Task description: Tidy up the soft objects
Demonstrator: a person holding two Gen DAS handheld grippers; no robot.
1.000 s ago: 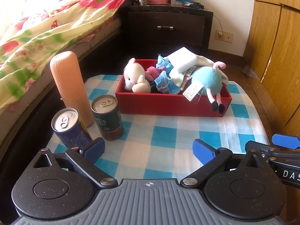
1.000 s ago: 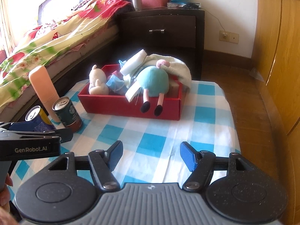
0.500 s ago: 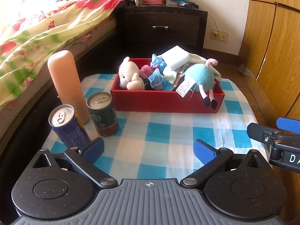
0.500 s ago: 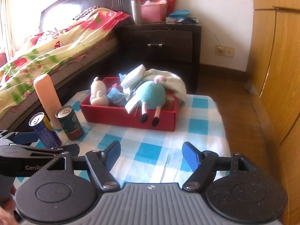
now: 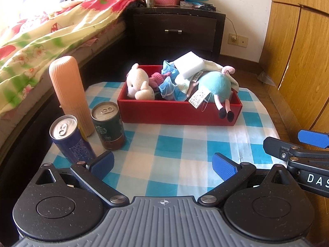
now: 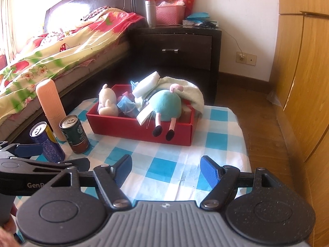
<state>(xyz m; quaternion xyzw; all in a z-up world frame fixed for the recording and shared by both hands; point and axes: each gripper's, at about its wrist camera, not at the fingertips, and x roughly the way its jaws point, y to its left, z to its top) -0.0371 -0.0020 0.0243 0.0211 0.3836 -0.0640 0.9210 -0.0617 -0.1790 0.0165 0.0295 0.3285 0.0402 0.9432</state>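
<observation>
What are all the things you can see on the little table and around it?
Box: one, red, on the checked cloth, holding the soft things.
Pig toy: one, teal body, legs hanging over the box's front wall.
Bear toy: one, cream, left end of the box.
Sponge block: one, white, on top of the pile.
Towel: one, pale, at the back of the box.
Cans: two, one green, one blue, left of the box.
Ribbed bottle: one, peach, upright behind the cans.
Cloth: one, blue and white checks.
Nightstand: one, dark, behind.
Bed: one, flowered quilt, left.
Left gripper: fingers apart, empty.
Right gripper: fingers apart, empty.
</observation>
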